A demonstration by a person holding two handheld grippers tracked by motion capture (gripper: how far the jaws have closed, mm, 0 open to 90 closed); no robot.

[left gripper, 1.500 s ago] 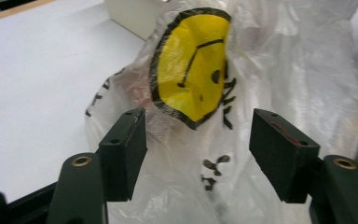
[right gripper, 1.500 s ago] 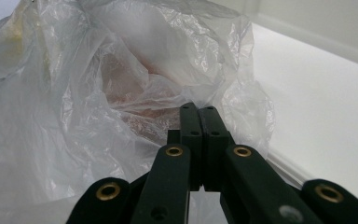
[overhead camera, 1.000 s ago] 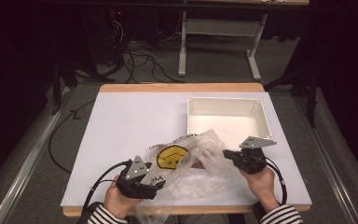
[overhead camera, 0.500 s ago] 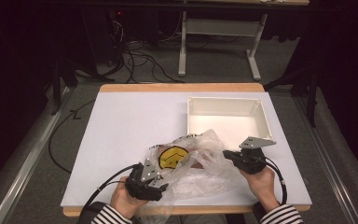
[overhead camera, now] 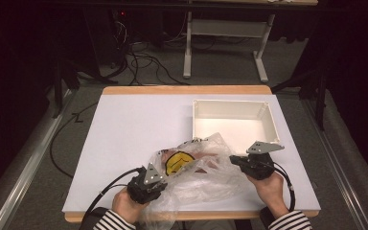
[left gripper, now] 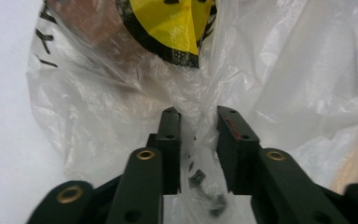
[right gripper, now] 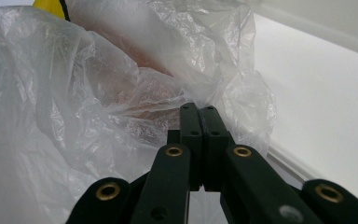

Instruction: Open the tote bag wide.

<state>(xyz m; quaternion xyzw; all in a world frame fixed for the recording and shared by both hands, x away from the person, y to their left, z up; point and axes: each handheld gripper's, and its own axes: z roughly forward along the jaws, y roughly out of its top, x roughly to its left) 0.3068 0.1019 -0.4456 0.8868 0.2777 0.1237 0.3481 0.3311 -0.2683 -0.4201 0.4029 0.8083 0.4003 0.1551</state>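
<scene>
A: What are we handling here?

B: A thin clear plastic bag point(overhead camera: 196, 177), crumpled on the near part of the white worktop point(overhead camera: 124, 139), lying between the two tools. Something with a round yellow and black label point(overhead camera: 178, 162) sits inside it, just ahead of the left tool point(overhead camera: 159, 181).

A: How will it behave?

B: I'd judge the film light, limp and slippery. It will sag and fold the moment it is lifted, and whatever is inside will slide to the lowest point. It could also tear if both sides pull hard apart.

A: So where to take hold?

B: At bunched film near the rim, never on the contents. The right tool point(overhead camera: 234, 160) is shut flat with its jaws together, at the edge of the bag beside it. In the right gripper view the film point(right gripper: 121, 107) billows just ahead of the jaws, but I cannot tell whether a fold is truly pinched between them.

A: And the left?

B: Its jaws have just been closing and now stand narrow. The left gripper view shows a twist of film point(left gripper: 198, 140) running down the gap between them; the pads look close to it, though not clearly pressing yet.

A: What does the high view add?

B: The whole layout: the empty white tray point(overhead camera: 232, 120) beyond the right tool, and both hands at the worktop's near edge. The gripper views add the folds themselves, and a reddish-brown mass point(right gripper: 135, 56) through the film.
</scene>
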